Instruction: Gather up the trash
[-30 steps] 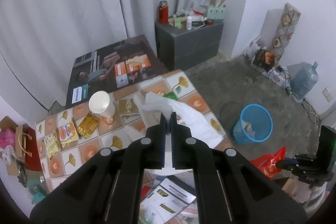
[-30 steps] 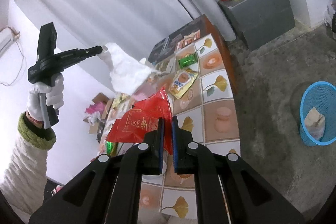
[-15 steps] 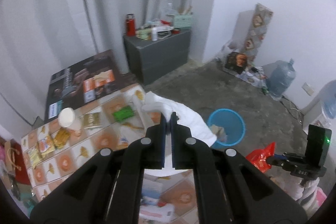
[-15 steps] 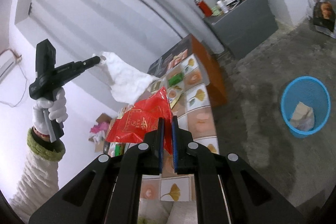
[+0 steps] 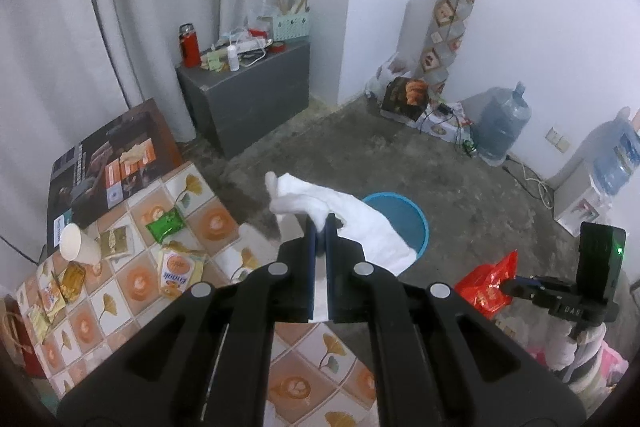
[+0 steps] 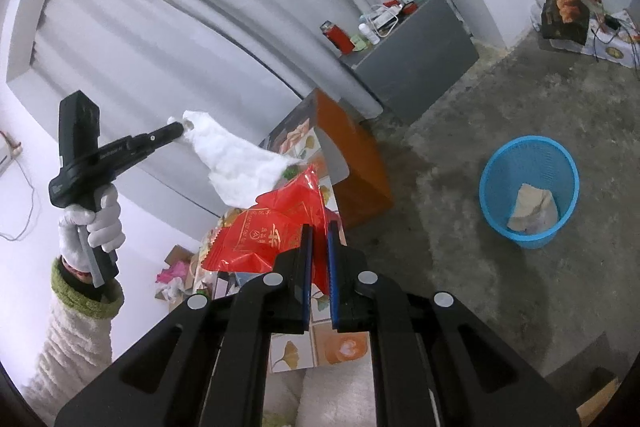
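Crumpled white tissue (image 5: 340,215), glossy red wrapper (image 6: 276,231)

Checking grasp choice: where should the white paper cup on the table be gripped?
The cup lies tipped on its side on the table, mouth toward the camera. Likely best from above, pinching the rim's upper wall, or closing across its body.

The right gripper (image 6: 318,239) had its jaws clamped on a red wrapper (image 6: 272,231). At ten o'clock, the left gripper (image 6: 176,126) (in a white-gloved hand (image 6: 94,227)) gripped a white tissue (image 6: 236,163). A blue basket (image 6: 528,163) stood at three o'clock.
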`<state>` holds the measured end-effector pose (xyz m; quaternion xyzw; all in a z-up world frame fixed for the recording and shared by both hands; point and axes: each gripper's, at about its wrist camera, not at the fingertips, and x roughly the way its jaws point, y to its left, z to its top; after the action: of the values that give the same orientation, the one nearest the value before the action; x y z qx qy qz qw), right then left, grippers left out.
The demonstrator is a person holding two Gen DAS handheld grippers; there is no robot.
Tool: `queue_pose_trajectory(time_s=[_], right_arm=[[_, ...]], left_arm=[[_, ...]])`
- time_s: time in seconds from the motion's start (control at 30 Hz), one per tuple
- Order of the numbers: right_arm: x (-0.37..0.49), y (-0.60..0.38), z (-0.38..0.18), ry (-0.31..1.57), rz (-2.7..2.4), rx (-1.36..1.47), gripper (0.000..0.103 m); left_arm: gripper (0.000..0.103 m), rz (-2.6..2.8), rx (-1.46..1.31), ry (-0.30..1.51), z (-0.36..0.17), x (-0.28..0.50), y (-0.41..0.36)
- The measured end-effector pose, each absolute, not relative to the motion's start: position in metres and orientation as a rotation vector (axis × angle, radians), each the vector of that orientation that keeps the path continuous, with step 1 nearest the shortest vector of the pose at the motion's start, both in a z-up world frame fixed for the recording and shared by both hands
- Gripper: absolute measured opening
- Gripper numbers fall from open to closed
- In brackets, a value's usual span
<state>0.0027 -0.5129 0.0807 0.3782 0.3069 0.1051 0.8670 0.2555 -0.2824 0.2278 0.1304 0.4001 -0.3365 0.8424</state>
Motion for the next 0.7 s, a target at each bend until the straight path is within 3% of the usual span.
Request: queue_pose_trajectory(time_s=[0.7], right_arm=[[0.172, -0.350, -0.010, 0.940, 0.483, 0.785, 0.007]], left_arm=[[0.003, -0.555, 0.074, 1.069, 0.116, 0.340, -0.139]])
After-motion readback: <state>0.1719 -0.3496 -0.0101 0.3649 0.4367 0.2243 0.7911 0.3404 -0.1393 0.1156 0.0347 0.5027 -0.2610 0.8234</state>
